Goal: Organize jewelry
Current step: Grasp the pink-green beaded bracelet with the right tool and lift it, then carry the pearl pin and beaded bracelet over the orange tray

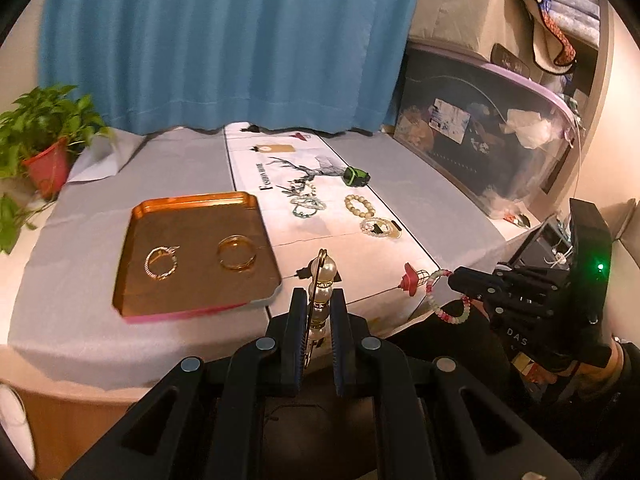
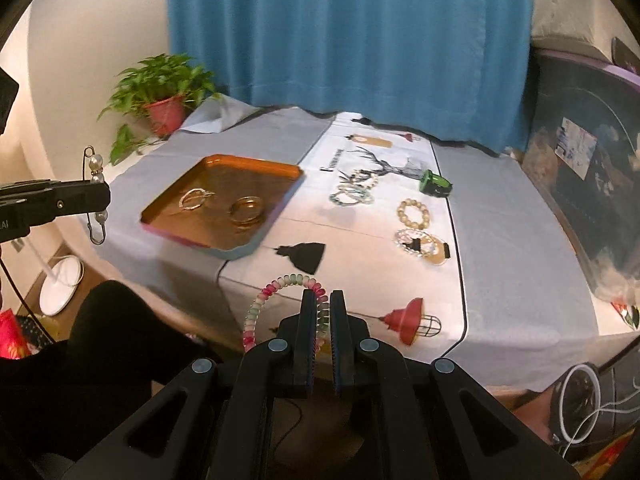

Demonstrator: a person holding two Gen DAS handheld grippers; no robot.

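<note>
Left gripper: my left gripper (image 1: 319, 300) is clamped on a gold safety-pin brooch strung with white pearls (image 1: 324, 280), held upright above the table's near edge.
Right gripper: my right gripper (image 2: 323, 304) pinches a pink, white and green beaded bracelet (image 2: 276, 300) by one side; the loop hangs free to the left.
Tray: a shallow orange-gold metal tray (image 1: 192, 208) on the grey tablecloth (image 1: 100, 320) holds a thin sparkly bangle (image 1: 161, 263) and stacked gold bangles (image 1: 237, 252), apart.
Runner: a white printed table runner (image 2: 360, 248) carries pale green bead bracelets (image 2: 352, 194), a cream bead bracelet (image 2: 414, 213), a clear bead bracelet (image 2: 416, 242) and a small green-and-black object (image 2: 434, 184).
</note>
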